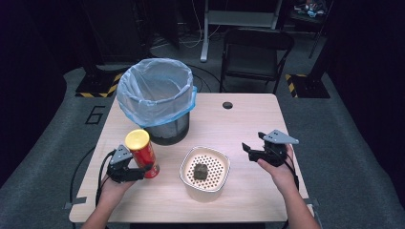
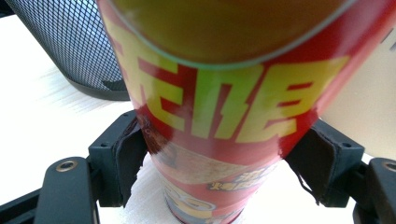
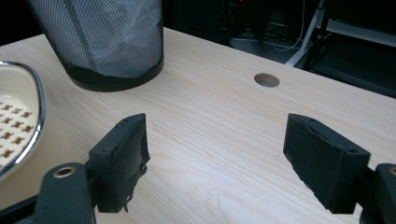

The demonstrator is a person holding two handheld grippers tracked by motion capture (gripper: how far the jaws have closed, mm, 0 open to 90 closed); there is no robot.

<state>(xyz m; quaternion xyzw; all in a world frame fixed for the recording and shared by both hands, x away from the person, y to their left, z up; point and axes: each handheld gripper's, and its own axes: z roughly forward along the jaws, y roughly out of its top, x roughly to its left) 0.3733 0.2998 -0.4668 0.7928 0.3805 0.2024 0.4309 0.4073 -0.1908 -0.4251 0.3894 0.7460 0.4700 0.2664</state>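
One red can (image 1: 142,152) with a yellow lid is being clamped upright on the worktop (image 1: 239,124) by the left gripper (image 1: 143,171), beside one lined bin (image 1: 156,98). One perforated bowl (image 1: 205,171) is holding one dark lump (image 1: 200,171). The right gripper (image 1: 253,145) is being held open, empty.

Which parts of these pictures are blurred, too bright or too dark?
High view: the table is lit, the room behind is very dark. Left gripper view: the red can is very close and soft at its top, and the tabletop is washed out to white. Right gripper view: the wood grain is sharp, and the background is dim.
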